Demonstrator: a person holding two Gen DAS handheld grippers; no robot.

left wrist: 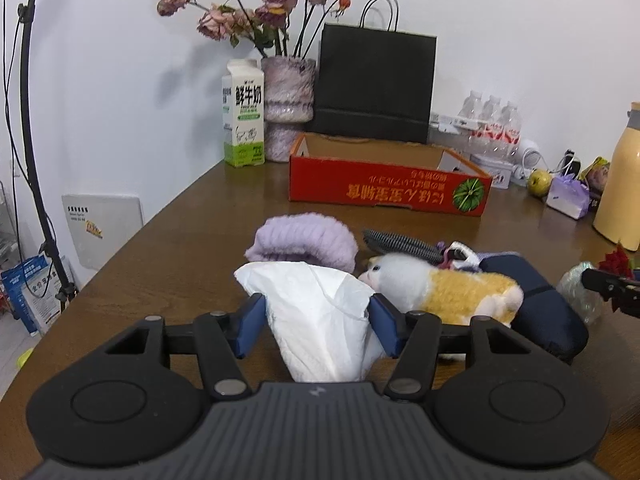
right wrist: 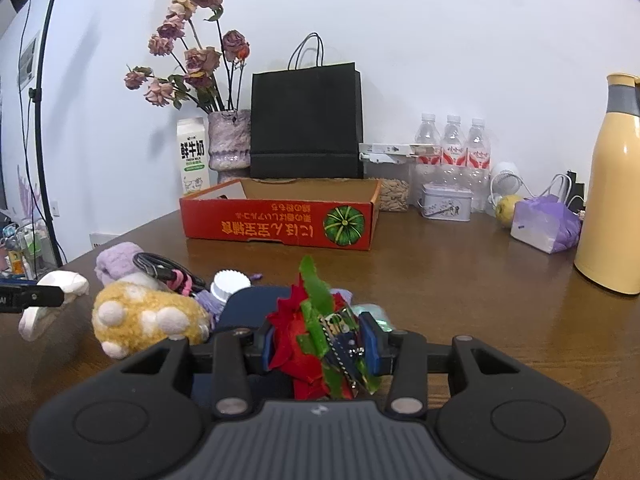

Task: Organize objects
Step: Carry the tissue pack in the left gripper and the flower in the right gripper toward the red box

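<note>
Two grabs going at once: left hand-held gripper [left wrist: 316,316] is clamped on a white tissue [left wrist: 316,312], right hand-held gripper [right wrist: 320,344] is clenched on a red fabric flower [right wrist: 296,340]. Between them the purple fluffy thing [left wrist: 304,242], plush toy [left wrist: 444,288] and navy pouch [left wrist: 536,308] sit piled on the counter [left wrist: 180,240]. Red cardboard box [right wrist: 280,220] at the back looks empty, so I'd say the sorting has barely started.

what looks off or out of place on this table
The red cardboard box sits with its printing and pumpkin picture upside down. The roses in the vase are dried and drooping. In front, a plush toy, purple fluffy cloth and other bits lie heaped together, not yet sorted.
</note>
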